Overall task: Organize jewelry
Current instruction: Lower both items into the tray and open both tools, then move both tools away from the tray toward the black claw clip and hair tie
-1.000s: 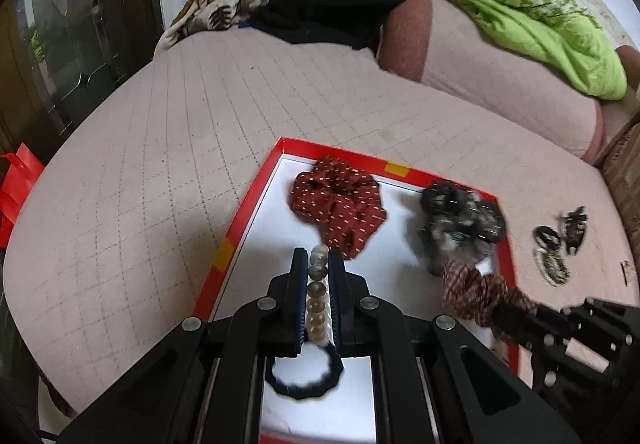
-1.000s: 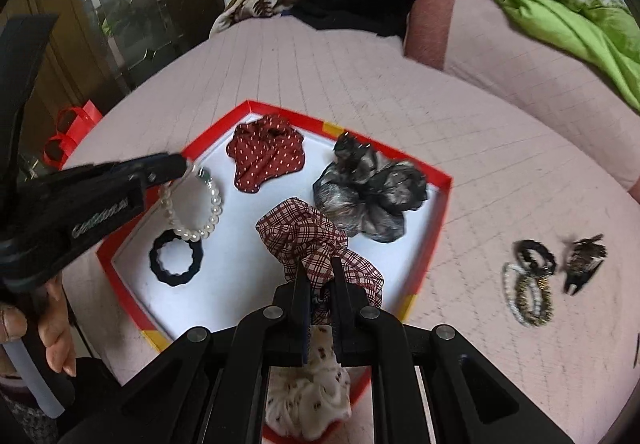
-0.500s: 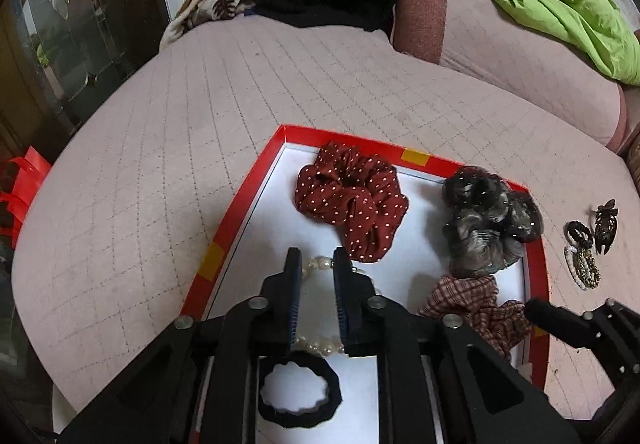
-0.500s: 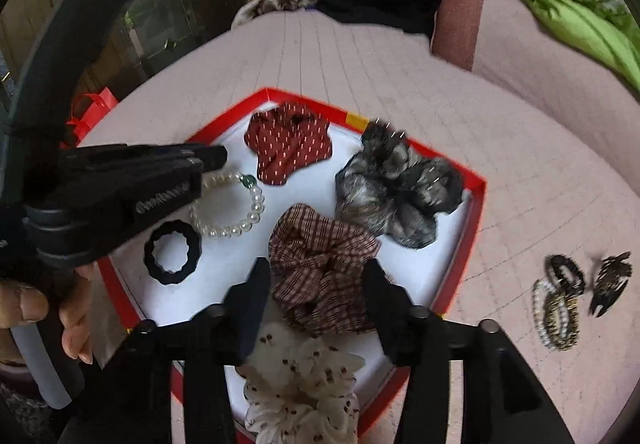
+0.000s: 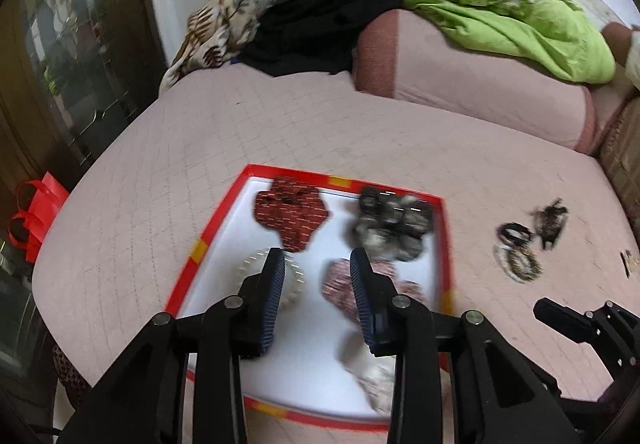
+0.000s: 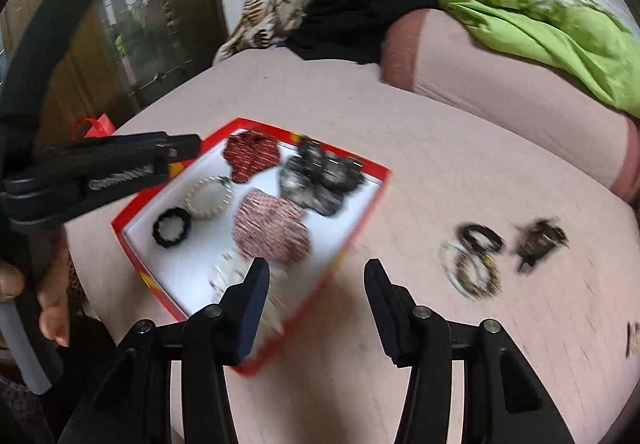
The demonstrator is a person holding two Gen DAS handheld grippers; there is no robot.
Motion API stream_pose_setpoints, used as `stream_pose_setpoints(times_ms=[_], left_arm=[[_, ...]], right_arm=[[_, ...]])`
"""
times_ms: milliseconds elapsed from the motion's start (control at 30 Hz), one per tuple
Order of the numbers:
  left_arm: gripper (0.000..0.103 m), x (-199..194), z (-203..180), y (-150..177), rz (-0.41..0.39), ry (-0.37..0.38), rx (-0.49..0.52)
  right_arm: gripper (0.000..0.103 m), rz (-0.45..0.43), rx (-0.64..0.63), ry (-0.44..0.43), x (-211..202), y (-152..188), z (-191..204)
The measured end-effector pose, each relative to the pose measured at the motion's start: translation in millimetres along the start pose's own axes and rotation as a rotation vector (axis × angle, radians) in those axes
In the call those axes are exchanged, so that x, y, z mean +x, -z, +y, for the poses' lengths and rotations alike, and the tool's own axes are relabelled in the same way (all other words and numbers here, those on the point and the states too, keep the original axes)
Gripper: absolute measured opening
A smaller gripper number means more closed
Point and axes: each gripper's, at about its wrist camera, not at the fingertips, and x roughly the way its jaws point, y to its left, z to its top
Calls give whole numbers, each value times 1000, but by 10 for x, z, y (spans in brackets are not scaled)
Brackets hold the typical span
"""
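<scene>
Left claw (image 5: 316,264) hangs over the red tray (image 6: 360,222) on the bed (image 6: 440,148), jaws opening, nothing pinched. In the tray: pearl bracelet (image 6: 208,198), black hair tie (image 6: 173,231), scrunchies. Right claw (image 6: 316,276) sits wide open and empty, with loose hair ties (image 6: 474,264) off right.

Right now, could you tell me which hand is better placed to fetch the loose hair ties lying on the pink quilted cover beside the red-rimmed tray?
Right. The right tool is open and empty, with the loose hair ties just ahead. The left tool, opening, hangs over the red-rimmed tray.
</scene>
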Motion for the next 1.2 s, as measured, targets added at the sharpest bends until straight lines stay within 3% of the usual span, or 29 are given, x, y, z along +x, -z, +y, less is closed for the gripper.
stream_pose_setpoints(times_ms=[467,733,1200], left_arm=[[38,-489,-1191,315,-20,93,179],[40,-593,-1610,458,6,142,248],[44,-593,-2223,556,36,191,338]], right_arm=[[54,-22,171,147,-718,599,-941],[54,-5,284,208,-873,887,-1405],[54,-13,382,265,-1035,1152,-1868]])
